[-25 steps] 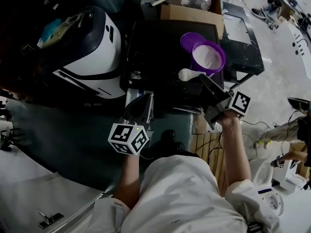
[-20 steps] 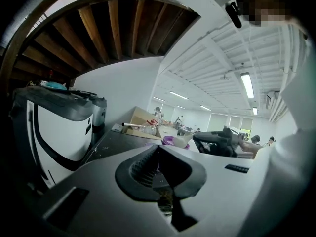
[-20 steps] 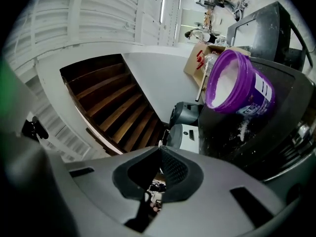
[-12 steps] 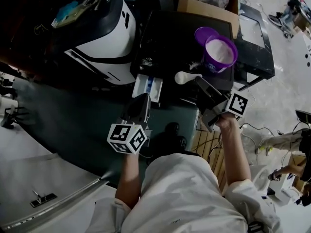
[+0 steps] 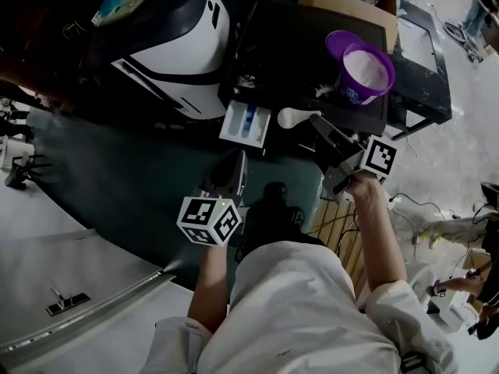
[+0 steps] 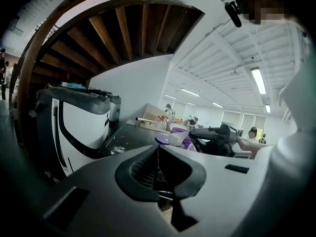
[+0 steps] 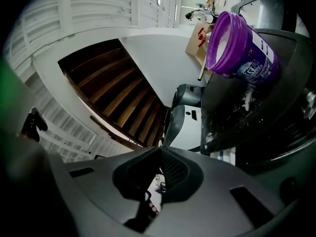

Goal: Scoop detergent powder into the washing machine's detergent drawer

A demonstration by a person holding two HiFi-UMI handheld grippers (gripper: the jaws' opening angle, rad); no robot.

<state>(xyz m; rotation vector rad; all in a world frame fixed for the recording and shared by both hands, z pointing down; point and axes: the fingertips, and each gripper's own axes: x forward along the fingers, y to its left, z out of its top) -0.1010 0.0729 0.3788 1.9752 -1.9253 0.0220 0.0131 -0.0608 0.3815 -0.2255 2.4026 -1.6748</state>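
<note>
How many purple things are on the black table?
2: the open tub holding white powder, and a lid lying flat beside it, at its far left. More could be hidden.

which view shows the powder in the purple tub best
Head view: it looks down into the purple tub, all the powder showing. Right gripper view shows the tub side-on, with a slice of powder. Left gripper view gives a small glimpse behind the scoop.

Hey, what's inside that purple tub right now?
White powder fills the purple tub nearly to its rim. Nothing else shows on the surface; anything buried below is covered. The scoop is outside, held by the right tool.
</note>
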